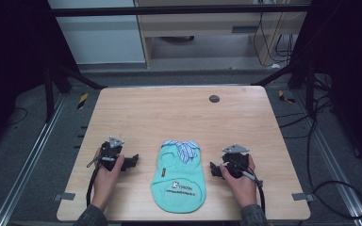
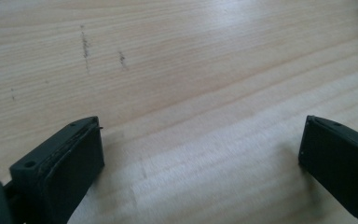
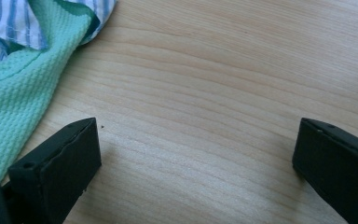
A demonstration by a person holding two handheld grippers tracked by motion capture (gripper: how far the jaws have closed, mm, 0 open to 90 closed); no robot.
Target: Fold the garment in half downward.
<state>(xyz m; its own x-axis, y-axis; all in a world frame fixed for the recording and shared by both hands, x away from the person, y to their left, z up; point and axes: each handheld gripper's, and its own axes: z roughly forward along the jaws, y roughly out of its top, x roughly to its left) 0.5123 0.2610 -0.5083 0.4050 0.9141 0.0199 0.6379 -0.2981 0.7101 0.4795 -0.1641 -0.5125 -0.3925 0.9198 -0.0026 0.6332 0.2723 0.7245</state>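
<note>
A small mint-green garment (image 1: 179, 181) with a blue-and-white striped collar (image 1: 184, 149) lies flat near the table's front edge, a white logo on its lower half. My left gripper (image 1: 133, 161) rests on the wood to its left, jaws wide apart over bare wood (image 2: 200, 140). To the garment's right sits my right gripper (image 1: 213, 169), also open, its jaws spread over bare table (image 3: 196, 144). The green fabric (image 3: 14, 98) and striped collar (image 3: 9, 21) lie just past its left jaw, not between the jaws.
The wooden table (image 1: 169, 113) has a small dark round disc (image 1: 214, 98) near its far edge. Black frame bars and cables surround the table. Grey tape tabs (image 1: 64, 196) mark the front corners.
</note>
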